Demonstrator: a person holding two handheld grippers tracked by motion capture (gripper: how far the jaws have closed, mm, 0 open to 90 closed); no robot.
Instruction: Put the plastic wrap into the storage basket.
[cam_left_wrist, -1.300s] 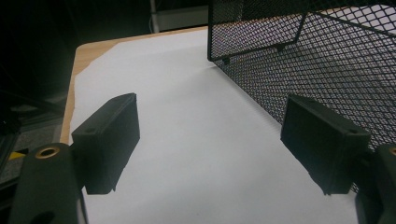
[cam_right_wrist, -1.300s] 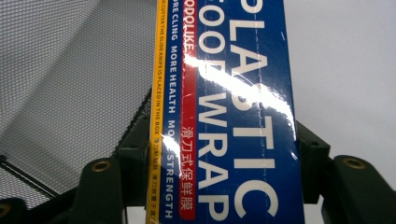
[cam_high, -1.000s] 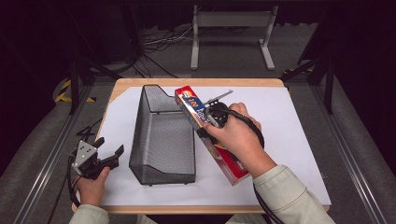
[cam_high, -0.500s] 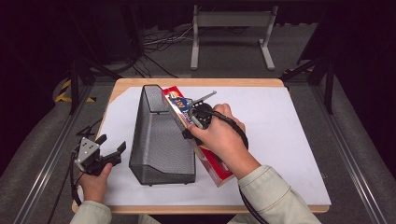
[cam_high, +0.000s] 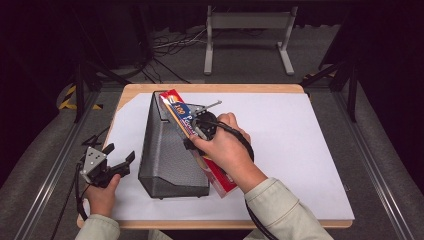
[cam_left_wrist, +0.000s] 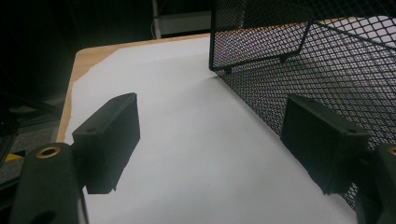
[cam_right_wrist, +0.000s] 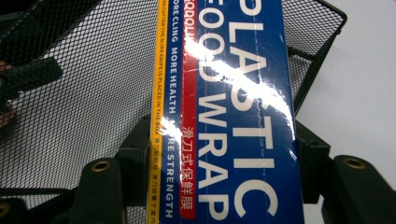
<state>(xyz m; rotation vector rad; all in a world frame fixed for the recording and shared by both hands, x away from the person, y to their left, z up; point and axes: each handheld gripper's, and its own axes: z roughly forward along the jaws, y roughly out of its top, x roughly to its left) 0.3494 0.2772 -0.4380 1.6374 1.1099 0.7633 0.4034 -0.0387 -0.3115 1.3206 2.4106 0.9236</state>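
- We hold the box (cam_high: 197, 145) of plastic wrap in the right claw (cam_high: 192, 134); the jaws press on its two long sides, as the right claw view shows along the blue printed face (cam_right_wrist: 243, 121).
- The box lies tilted, its far end over the rim of the mesh basket (cam_high: 167, 150) and its near end pointing toward the near edge of the surface (cam_high: 300, 150).
- The box leans against the right wall of the basket; we cannot tell whether its near end touches the surface.
- The basket stands left of the middle of the surface, on the white sheet (cam_high: 290, 130) that covers most of it, with its tall end toward the far edge.
- In the right claw view the box lies over the black mesh (cam_right_wrist: 93, 84), with white sheet (cam_right_wrist: 364, 70) at the right.
- We hold the left claw (cam_high: 120, 160) at the near left corner of the surface, just beside the basket and apart from it.
- The left claw stands wide, with nothing between its jaws; in the left claw view the bare sheet (cam_left_wrist: 196, 140) lies between them and the basket wall (cam_left_wrist: 303, 60) rises at the right.
- The wooden edge (cam_left_wrist: 88, 53) of the surface shows beyond the sheet at the far left corner.
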